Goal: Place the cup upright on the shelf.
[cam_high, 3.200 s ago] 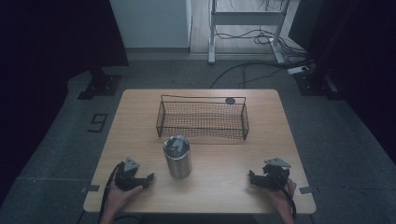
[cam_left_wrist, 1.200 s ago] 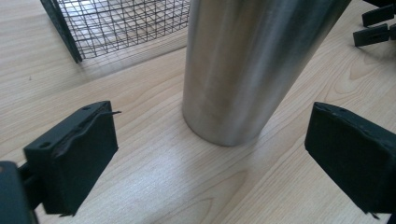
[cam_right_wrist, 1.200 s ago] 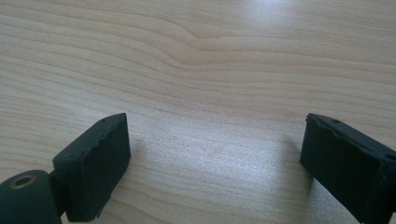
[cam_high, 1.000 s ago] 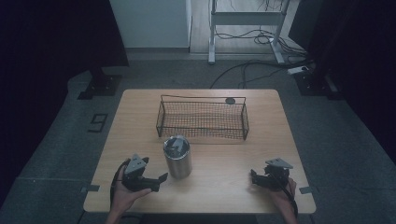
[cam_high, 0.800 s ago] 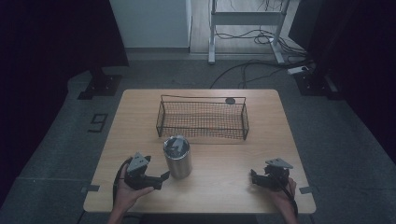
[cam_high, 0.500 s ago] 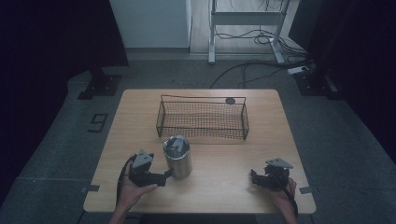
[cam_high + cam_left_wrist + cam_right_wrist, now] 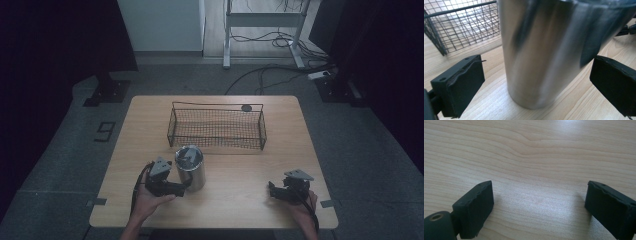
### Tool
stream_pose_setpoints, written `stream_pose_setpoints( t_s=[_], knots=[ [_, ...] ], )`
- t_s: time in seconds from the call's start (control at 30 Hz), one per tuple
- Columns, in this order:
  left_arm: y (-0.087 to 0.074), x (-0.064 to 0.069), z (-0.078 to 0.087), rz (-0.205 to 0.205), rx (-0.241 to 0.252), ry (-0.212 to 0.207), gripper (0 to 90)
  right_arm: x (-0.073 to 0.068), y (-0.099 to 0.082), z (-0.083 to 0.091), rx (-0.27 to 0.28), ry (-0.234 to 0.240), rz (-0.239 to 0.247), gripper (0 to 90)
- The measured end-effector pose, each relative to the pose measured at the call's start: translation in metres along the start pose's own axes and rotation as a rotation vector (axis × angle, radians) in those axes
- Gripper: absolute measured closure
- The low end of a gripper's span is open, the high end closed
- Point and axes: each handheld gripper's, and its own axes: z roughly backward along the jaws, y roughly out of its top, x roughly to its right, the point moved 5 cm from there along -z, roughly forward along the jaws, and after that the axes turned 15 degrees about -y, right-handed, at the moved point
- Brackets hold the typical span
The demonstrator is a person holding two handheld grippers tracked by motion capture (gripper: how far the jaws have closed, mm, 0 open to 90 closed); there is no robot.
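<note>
A steel tumbler (image 7: 190, 167) stands upright near the front of the wooden table (image 7: 300, 130), in front of a black wire basket (image 7: 218, 127). My left gripper (image 7: 182, 188) is open at the tumbler's left side. In the left gripper view the tumbler (image 7: 549, 50) stands between the two spread pads (image 7: 461, 85), with a gap on each side. My right gripper (image 7: 274, 190) rests open at the front right of the table, and its own view has bare wood (image 7: 536, 157) between its pads (image 7: 474, 207).
A small dark round object (image 7: 246, 107) lies on the table behind the basket. The basket's mesh corner (image 7: 456, 25) is just beyond the tumbler in the left gripper view. A desk frame and cables (image 7: 265, 35) stand on the floor beyond the table.
My left gripper has moved right and forward from the table's front left up to the tumbler, so its jaws now straddle it. The right gripper has stayed put.
</note>
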Motion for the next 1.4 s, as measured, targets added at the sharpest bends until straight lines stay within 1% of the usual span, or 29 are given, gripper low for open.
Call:
stream_pose_setpoints(
  t_s=[0.3, 0.53, 0.8, 0.9, 1.13, 1.2, 1.33, 1.4],
  knots=[
    [0.007, 0.001, -0.009, -0.01, 0.009, -0.02, 0.0, 0.0, 0.0, 0.0, 0.0, -0.002, 0.0, 7.8],
    [0.012, 0.0, -0.02, -0.003, 0.024, -0.032, 0.0, 0.0, 0.0, 0.0, 0.0, -0.004, -0.001, 7.8],
    [0.017, 0.001, -0.027, -0.01, 0.044, -0.005, 0.0, 0.0, 0.0, 0.0, 0.0, -0.004, -0.001, 7.9],
    [0.018, 0.0, -0.031, -0.01, 0.036, -0.001, 0.0, 0.0, 0.0, 0.0, 0.0, -0.004, -0.002, 7.9],
    [0.021, 0.0, -0.039, -0.021, 0.05, 0.024, 0.2, 0.001, 0.0, 0.0, 0.001, -0.004, -0.003, 7.9],
    [0.021, 0.0, -0.04, -0.024, 0.06, 0.027, 0.9, 0.001, 0.0, 0.0, 0.001, -0.004, -0.003, 8.0],
    [0.02, 0.001, -0.039, -0.038, 0.06, 0.04, 2.4, 0.001, 0.0, 0.0, 0.001, -0.003, -0.003, 8.2],
    [0.02, 0.002, -0.039, -0.046, 0.06, 0.04, 3.0, 0.001, -0.001, 0.0, 0.001, -0.002, -0.003, 8.4]
  ],
)
